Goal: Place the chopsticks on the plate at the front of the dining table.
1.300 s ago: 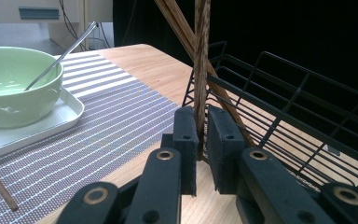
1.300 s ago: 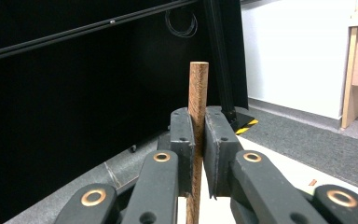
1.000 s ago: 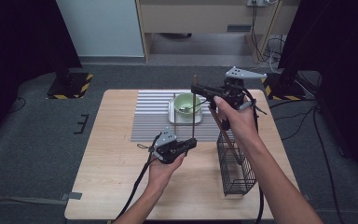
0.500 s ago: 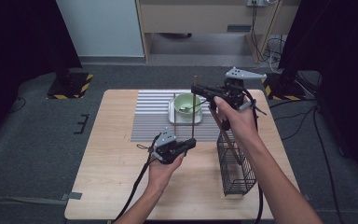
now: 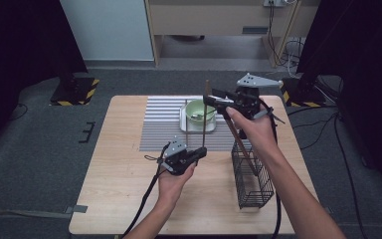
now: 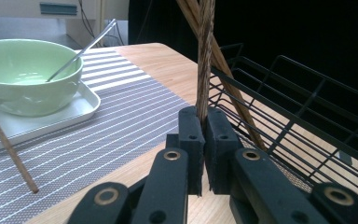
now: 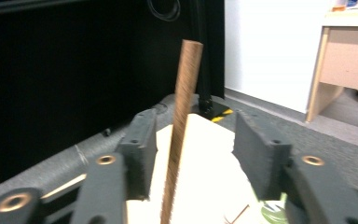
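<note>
No readable text, labels, brands or numbers are showing on any surface — table, mat, bowl, basket and grippers are all appearing unmarked — nothing to log.

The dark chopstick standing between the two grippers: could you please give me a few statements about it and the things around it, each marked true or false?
1. The left gripper is shut on the dark chopstick. True.
2. The right gripper clamps it. False: its jaws have just been opening; the stick stands free between them.
3. The green bowl sits on a white tray. True.
4. The wire basket lies on the striped mat. False: it stands on bare table beside it.
</note>
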`<state>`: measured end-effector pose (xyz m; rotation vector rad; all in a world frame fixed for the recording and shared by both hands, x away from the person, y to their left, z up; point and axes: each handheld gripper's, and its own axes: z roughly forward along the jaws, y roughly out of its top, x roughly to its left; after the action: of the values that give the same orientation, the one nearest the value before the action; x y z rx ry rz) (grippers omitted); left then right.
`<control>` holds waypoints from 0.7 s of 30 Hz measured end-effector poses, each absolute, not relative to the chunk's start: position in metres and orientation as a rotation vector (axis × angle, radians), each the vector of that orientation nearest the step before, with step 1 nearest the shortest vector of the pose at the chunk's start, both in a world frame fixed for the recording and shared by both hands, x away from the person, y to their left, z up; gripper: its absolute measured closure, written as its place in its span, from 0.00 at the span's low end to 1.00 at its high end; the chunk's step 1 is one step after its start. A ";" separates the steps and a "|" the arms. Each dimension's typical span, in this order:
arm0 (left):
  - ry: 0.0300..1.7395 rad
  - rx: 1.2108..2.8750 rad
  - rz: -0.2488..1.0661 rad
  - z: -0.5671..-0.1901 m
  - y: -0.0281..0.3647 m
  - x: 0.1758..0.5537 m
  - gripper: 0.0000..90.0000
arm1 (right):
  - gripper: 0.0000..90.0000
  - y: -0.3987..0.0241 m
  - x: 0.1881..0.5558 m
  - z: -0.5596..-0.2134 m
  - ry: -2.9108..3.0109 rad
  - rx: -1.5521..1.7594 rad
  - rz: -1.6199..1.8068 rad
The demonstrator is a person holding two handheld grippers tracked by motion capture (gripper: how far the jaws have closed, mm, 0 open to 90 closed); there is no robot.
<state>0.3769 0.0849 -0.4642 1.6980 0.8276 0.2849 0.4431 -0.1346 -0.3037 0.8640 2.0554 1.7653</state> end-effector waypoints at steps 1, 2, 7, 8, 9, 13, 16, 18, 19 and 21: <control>0.829 1.698 0.292 -0.464 0.086 0.377 0.96 | 0.49 -0.136 0.443 -0.304 2.058 0.866 1.756; 0.834 1.695 0.297 -0.465 0.087 0.378 0.96 | 0.46 -0.137 0.443 -0.305 2.062 0.873 1.746; 0.866 1.673 0.303 -0.467 0.095 0.382 0.96 | 0.33 -0.150 0.440 -0.313 2.041 0.885 1.691; 0.873 1.671 0.306 -0.468 0.097 0.382 0.96 | 0.31 -0.154 0.440 -0.316 2.040 0.896 1.679; 0.873 1.671 0.306 -0.468 0.097 0.382 0.96 | 0.29 -0.159 0.440 -0.320 2.036 0.911 1.656; 0.879 1.689 0.317 -0.469 0.099 0.380 0.96 | 0.25 -0.176 0.442 -0.329 2.029 0.937 1.573; 0.880 1.693 0.323 -0.468 0.100 0.378 0.96 | 0.22 -0.189 0.442 -0.335 2.019 0.961 1.532; 0.884 1.692 0.326 -0.468 0.101 0.378 0.96 | 0.21 -0.199 0.444 -0.340 2.009 0.986 1.501; 0.885 1.693 0.326 -0.468 0.101 0.378 0.96 | 0.21 -0.205 0.444 -0.343 2.001 0.998 1.486; 0.879 1.704 0.330 -0.467 0.101 0.378 0.96 | 0.20 -0.216 0.446 -0.350 1.986 1.032 1.460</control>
<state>0.3780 0.1009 -0.4673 1.7042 0.8788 0.3302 0.4461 -0.2160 -0.3498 1.0318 1.9864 1.4605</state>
